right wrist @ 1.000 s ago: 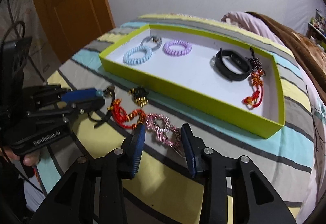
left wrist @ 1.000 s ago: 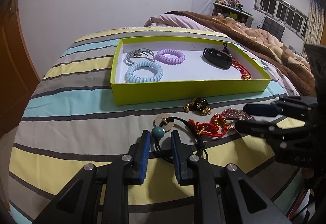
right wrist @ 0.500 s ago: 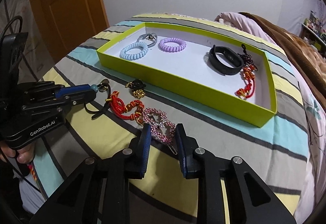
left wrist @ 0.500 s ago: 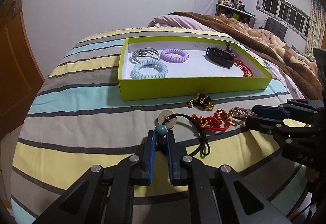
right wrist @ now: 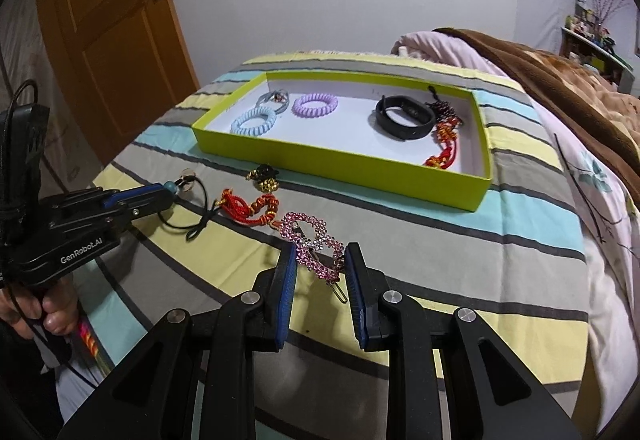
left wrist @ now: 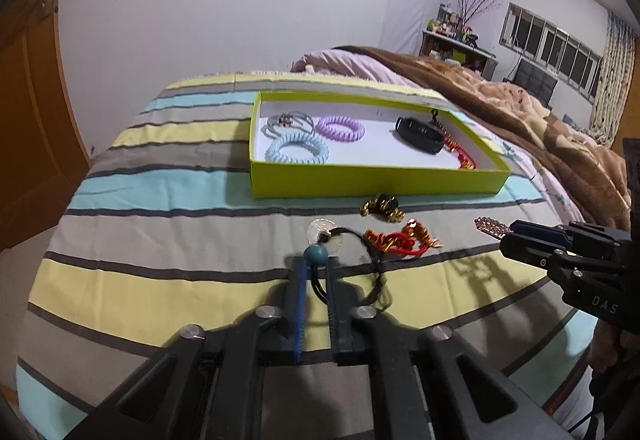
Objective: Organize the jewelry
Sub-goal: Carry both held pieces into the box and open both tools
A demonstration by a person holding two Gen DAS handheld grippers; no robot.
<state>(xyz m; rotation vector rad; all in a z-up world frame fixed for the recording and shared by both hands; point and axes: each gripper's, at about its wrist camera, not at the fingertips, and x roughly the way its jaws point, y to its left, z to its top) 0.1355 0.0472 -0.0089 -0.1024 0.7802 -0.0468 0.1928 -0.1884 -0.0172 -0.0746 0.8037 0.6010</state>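
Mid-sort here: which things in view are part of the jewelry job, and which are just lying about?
Job:
green tray
black hair tie, in left hand-held gripper
pink rhinestone clip, in right hand-held gripper
red knot charm
gold-black charm

Lying about:
brown blanket
door

A yellow-green tray [right wrist: 340, 160] with a white floor is sitting on a bedspread [right wrist: 400, 236] striped in yellow, grey and pale blue. Light-blue [right wrist: 253, 120] and lilac [right wrist: 315, 105] coil bands and a black wristband [right wrist: 404, 119] are lying inside. Outside are lying a pink rhinestone clip [right wrist: 314, 242], a red-and-gold knot [right wrist: 250, 208] and a teal-beaded black cord [left wrist: 316, 254].
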